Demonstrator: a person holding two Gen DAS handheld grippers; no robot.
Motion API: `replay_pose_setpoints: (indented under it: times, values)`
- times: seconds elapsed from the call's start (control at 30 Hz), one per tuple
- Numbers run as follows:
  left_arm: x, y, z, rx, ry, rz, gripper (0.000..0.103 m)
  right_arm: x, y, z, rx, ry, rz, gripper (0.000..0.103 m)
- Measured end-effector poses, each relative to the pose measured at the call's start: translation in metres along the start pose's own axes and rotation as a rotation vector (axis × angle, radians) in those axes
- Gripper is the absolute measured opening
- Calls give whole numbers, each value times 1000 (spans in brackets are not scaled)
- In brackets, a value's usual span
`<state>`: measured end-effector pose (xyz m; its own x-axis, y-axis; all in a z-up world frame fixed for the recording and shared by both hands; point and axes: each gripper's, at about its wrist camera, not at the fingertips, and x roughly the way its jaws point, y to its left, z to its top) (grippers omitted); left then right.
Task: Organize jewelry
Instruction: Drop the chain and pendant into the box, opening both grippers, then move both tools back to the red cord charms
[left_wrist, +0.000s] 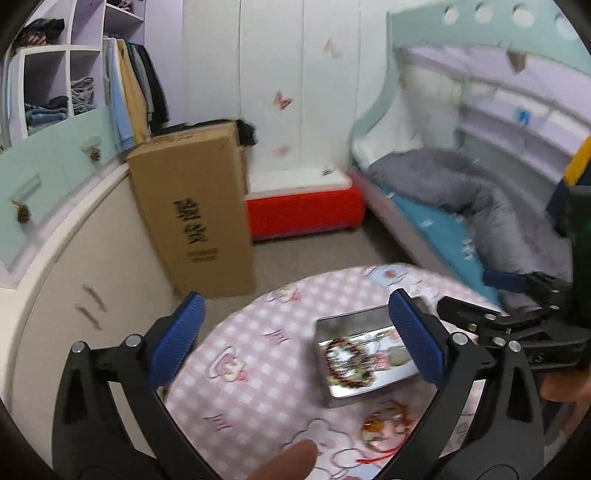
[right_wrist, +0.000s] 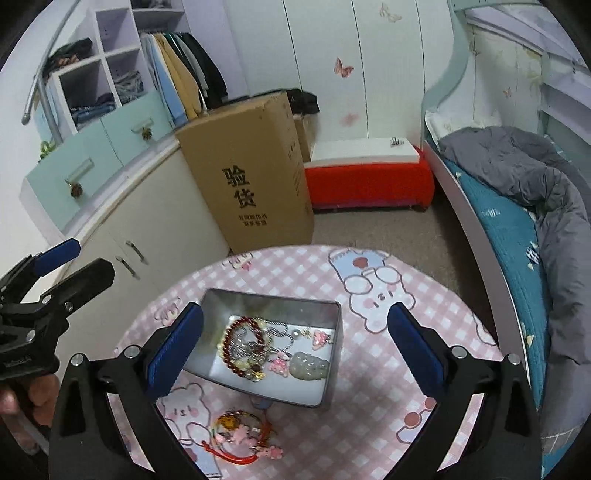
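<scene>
Right wrist view: a metal tin (right_wrist: 325, 369) sits on a round table (right_wrist: 424, 354) draped in pink checked cloth, already holding a dark red bead bracelet (right_wrist: 236, 345), silvery chains, small pink charms and a pale green carved pendant (right_wrist: 309, 365). Just in front of the tin, on the cloth, lies a loose bundle (right_wrist: 242, 434) of an amber bead, pink charms and a red cord, apparently the last piece left out.

The right tongs (right_wrist: 295, 347) hang above the tin with jaws spread wide and nothing between them. The left tongs (left_wrist: 295, 332) are likewise spread wide and empty, poised over the table beside the tin; that view is blurred.

The bundle looks light, limp and tangle-prone, so it should sag and swing when lifted. The cord loop or the cluster around the amber bead seems the safest hold; a pinch on a single charm could slip or strain its link. The glossy beads look slick against the ribbed blue pads (right_wrist: 173, 354). The tin's thin wall may slide if nudged.
</scene>
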<state>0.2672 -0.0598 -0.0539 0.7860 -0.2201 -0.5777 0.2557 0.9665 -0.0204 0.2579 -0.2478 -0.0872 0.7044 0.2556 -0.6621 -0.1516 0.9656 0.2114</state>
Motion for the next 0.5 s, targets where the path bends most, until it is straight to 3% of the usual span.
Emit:
replay_pose_setpoints:
  times: [0.07,0.13,0.37,0.5]
  values:
    - [-1,8,-2,-61,7,-46,97,-12,2,0,-4,-28,9,96]
    - [-4,13,-8,-76,-5,-36,97,-24,5,0,-8,-52,12,96]
    - [-23,7,-41,-18,-62,6,97,-54,8,-24,-9,-95,0,96]
    - [-34,9,-65,-6,-25,0,97,-62,6,-48,16,-95,-5,96]
